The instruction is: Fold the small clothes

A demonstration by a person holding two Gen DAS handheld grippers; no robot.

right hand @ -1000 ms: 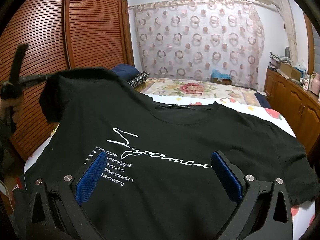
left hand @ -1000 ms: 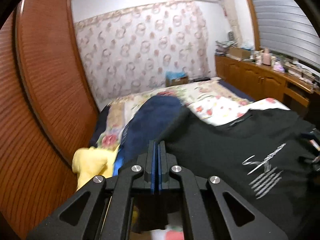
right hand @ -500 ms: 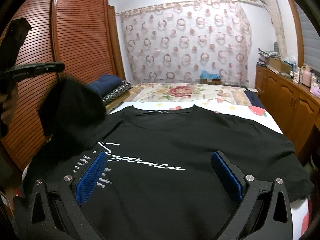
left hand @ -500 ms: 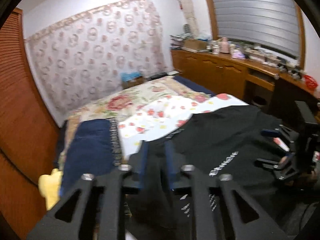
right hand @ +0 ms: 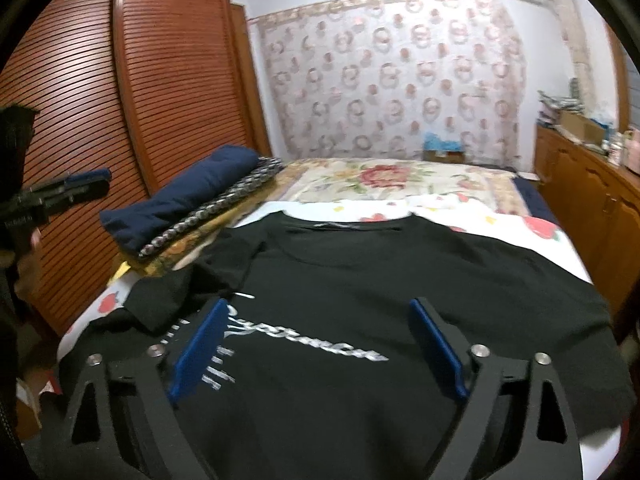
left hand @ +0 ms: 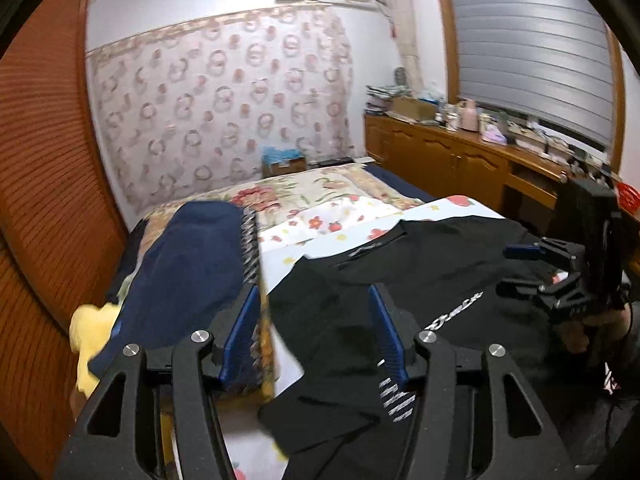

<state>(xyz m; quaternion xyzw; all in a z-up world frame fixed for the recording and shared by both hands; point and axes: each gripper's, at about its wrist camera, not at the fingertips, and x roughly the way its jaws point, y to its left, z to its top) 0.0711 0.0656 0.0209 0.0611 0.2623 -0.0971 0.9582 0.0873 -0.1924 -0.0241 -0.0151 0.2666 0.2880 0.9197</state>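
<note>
A black T-shirt (right hand: 380, 288) with white script print lies face up on the bed; its left sleeve (right hand: 192, 280) is folded in over the chest. In the left wrist view the shirt (left hand: 420, 280) lies ahead and to the right. My left gripper (left hand: 314, 324) is open and empty above the shirt's left side. My right gripper (right hand: 316, 344) is open and empty, hovering over the shirt's lower front. It also shows in the left wrist view (left hand: 560, 276) at the far right.
A folded navy garment (right hand: 188, 196) lies on a patterned cloth at the bed's left, next to the wooden louvred wardrobe (right hand: 120, 120). A yellow cloth (left hand: 92, 328) lies beside it. A floral quilt (right hand: 384, 176) covers the far bed. A wooden cabinet (left hand: 460, 160) stands at the right.
My left gripper was shut on the shirt's left sleeve and held it up; it has opened and let go. The sleeve now lies folded on the shirt.
</note>
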